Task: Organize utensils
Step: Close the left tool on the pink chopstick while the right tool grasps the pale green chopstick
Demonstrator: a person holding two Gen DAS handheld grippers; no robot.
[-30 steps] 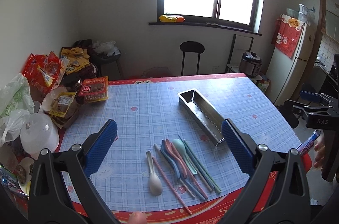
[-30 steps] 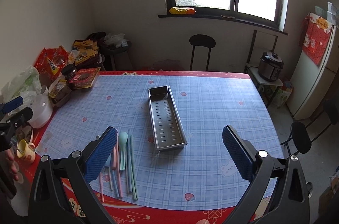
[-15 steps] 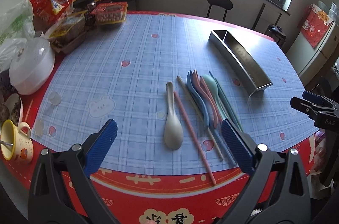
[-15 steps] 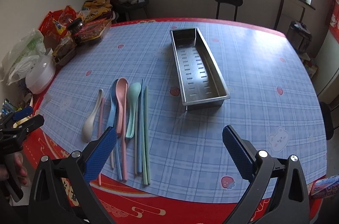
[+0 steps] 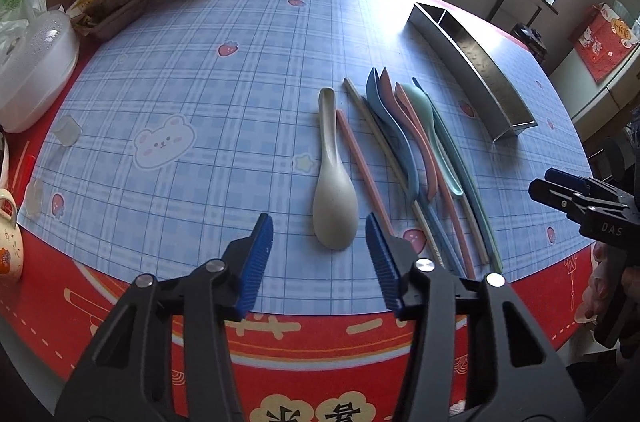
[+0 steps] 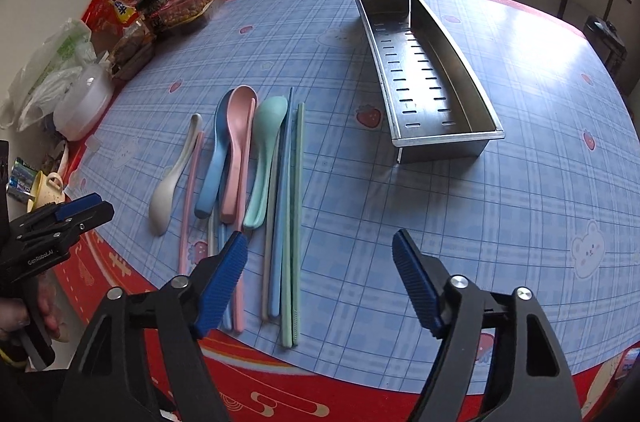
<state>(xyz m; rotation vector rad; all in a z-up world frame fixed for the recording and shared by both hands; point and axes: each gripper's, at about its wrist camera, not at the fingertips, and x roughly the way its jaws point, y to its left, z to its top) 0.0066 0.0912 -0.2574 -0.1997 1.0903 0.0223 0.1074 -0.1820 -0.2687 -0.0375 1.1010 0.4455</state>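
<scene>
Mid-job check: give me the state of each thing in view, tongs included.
Left tongs: open, have just been closing, empty above the table.
Right tongs: open, have just been closing, empty.
Metal tray: upright, empty.
White spoon: flat on the tablecloth, bowl up.
Pink spoon: lying partly over the blue spoon.
Green chopsticks: flat, paired.
</scene>
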